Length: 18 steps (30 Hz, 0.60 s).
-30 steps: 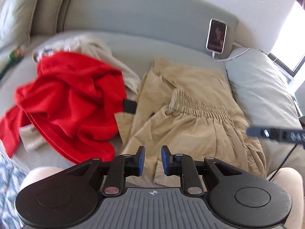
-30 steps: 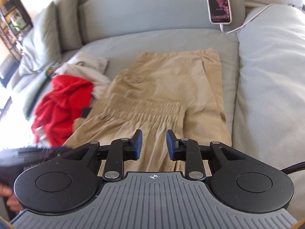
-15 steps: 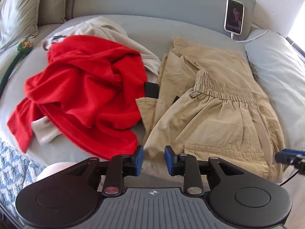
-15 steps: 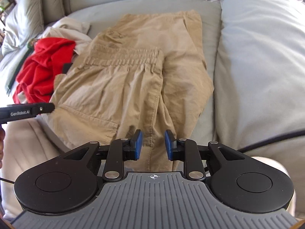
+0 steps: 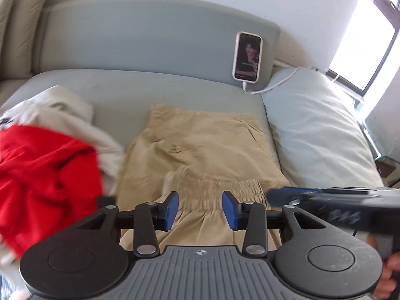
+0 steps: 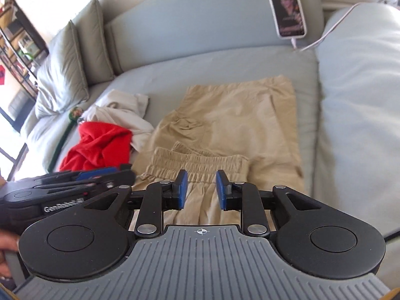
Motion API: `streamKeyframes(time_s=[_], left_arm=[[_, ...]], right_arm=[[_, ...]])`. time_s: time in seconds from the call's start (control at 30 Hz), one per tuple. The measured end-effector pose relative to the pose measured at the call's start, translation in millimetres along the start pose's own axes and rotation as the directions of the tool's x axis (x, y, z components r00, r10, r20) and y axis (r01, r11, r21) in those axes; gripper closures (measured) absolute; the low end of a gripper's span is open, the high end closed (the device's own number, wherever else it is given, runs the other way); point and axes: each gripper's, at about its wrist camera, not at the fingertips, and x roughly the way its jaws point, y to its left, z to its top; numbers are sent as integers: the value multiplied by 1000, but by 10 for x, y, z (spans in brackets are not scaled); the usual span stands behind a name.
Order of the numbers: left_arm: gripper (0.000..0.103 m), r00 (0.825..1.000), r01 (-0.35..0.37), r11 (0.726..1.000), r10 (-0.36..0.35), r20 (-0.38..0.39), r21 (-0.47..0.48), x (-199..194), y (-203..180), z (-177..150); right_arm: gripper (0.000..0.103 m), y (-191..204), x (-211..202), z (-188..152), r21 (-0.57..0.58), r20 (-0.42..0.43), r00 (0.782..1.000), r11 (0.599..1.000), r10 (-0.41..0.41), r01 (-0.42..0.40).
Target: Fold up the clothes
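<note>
Tan shorts [image 5: 205,145] [image 6: 237,115] lie folded on the grey sofa seat, their gathered waistband [image 5: 215,187] lying across the upper layer nearest me. My left gripper [image 5: 200,210] hovers just short of that waistband. Its jaws are opening, and no cloth is between the blue pads. My right gripper [image 6: 201,190] is at the same waistband [image 6: 200,162], open by a narrow gap and holding nothing. Each gripper shows in the other's view, the right one [image 5: 325,200] blurred and the left one [image 6: 75,182] close alongside.
A red garment [image 5: 45,175] [image 6: 100,142] and a cream one [image 5: 70,110] [image 6: 125,110] are heaped left of the shorts. A phone [image 5: 247,56] [image 6: 287,10] on a cable leans against the back cushion. A big pale cushion [image 5: 320,135] borders the right side.
Both grippers have moved in over the shorts' waistband and now sit side by side. The left jaws have spread wider. The shorts and the heap lie as before.
</note>
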Motion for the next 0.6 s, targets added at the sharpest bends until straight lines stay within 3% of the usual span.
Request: streamKeyframes(time_s=[0.07, 0.13, 0.23, 0.37, 0.43, 0.5, 0.53, 0.6], left_arm=[[66, 999, -38, 999, 38, -18, 7, 245, -4, 40], [77, 988, -124, 992, 124, -93, 8, 481, 93, 28], [65, 984, -103, 993, 93, -152, -58, 668, 327, -31], [65, 986, -68, 994, 54, -158, -86, 517, 398, 81], [72, 990, -71, 997, 65, -125, -42, 313, 304, 124], [59, 993, -56, 998, 54, -101, -14, 116, 188, 155], [56, 994, -33, 999, 31, -107, -17, 56, 139, 170], [42, 990, 27, 999, -30, -135, -23, -19, 19, 194]], right_arm=[[78, 20, 272, -11, -17, -3, 999, 999, -47, 47], [78, -40, 500, -24, 5, -30, 997, 998, -64, 64], [86, -136, 711, -62, 20, -72, 995, 998, -62, 64], [85, -152, 711, 15, -11, -108, 993, 999, -41, 40], [74, -211, 518, 85, 9, -104, 995, 1000, -9, 10], [53, -335, 234, 138, 62, -76, 997, 998, 15, -10], [48, -412, 77, 159, 94, -57, 998, 995, 24, -19], [48, -582, -198, 185, 161, -37, 998, 986, 47, -40]])
